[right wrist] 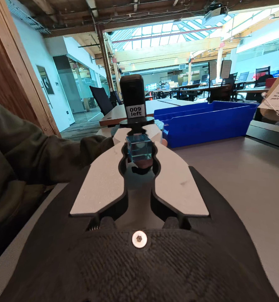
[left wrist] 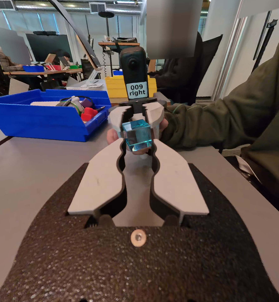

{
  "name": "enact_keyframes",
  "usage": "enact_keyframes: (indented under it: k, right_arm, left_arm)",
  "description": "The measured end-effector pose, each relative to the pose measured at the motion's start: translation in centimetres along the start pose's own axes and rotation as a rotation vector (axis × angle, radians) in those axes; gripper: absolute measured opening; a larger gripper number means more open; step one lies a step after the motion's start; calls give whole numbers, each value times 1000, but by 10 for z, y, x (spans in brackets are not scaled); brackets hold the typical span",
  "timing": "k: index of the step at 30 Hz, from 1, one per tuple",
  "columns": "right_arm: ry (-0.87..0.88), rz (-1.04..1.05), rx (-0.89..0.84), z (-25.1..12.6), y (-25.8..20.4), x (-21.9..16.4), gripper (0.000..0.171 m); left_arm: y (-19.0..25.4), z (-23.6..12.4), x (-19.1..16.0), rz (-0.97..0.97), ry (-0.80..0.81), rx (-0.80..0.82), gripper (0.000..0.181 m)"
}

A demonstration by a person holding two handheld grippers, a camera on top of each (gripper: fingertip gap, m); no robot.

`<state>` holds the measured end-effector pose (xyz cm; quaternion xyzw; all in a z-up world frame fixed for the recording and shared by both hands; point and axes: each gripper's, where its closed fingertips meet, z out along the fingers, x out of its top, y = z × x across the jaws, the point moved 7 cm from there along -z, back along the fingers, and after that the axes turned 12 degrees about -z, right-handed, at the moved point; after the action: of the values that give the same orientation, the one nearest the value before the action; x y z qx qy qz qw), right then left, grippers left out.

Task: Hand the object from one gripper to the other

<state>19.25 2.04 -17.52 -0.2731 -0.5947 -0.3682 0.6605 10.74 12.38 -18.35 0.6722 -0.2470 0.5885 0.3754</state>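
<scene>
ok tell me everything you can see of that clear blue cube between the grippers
The clear blue cube looks like see-through acrylic or glass, tinted cyan, brightest along its edges, with flat glossy faces and sharp corners. It is held above the grey table, slightly tilted, between the two facing grippers. The left gripper fingertips flank it on either side; the right gripper fingertips do the same from the opposite end. Which one bears it cannot be told.

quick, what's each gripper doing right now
Left gripper: closed on the clear blue cube, it seems.
Right gripper: closed on the same cube too, it seems.
</scene>
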Motion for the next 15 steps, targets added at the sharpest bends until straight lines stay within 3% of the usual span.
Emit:
enact_keyframes:
  k: [8,13,15]
  right_arm:
    - [-51,-59,-51,1,3,-3,26]
    - [83,31,-342,-8,21,-1,26]
    - [167,112,-405,-13,26,-1,26]
  left_arm:
    - [-6,4,-4,-11,-34,69,28]
    - [-11,11,7,217,213,424,37]
    - [-9,20,9,303,215,546,45]
